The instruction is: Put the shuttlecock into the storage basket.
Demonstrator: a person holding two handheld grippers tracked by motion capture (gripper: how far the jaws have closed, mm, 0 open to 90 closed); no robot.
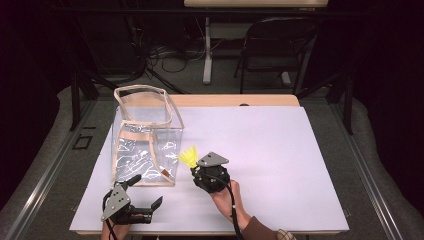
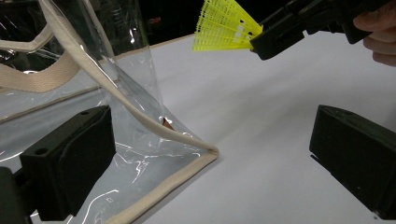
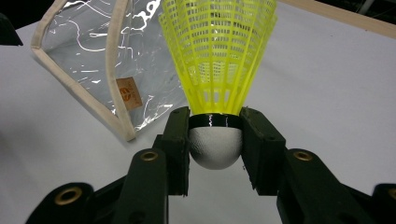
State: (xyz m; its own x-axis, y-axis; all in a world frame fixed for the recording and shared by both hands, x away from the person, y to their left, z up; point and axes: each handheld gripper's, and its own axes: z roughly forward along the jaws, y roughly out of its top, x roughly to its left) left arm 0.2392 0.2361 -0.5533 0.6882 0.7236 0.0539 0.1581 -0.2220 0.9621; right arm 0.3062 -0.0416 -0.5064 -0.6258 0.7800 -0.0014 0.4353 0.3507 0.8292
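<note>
A yellow plastic shuttlecock [image 3: 218, 56] with a white cork head is held by my right gripper [image 3: 215, 140], whose jaws are shut on the head; its skirt points toward the bag. In the high view the shuttlecock [image 1: 189, 156] sits just right of a clear plastic bag [image 1: 145, 145] with beige trim, which stands upright on the white table [image 1: 260, 145]. My left gripper [image 1: 147, 192] is open near the bag's front corner, nothing between its jaws. In the left gripper view the bag corner [image 2: 205, 151] lies between the wide jaws, and the shuttlecock [image 2: 224, 25] hangs above.
The bag has beige strap handles [image 1: 142, 92] and a small brown label [image 3: 129, 91] near its lower corner. Behind the table are a folding chair [image 1: 277, 45] and cables on the floor. The table's right half is bare white surface.
</note>
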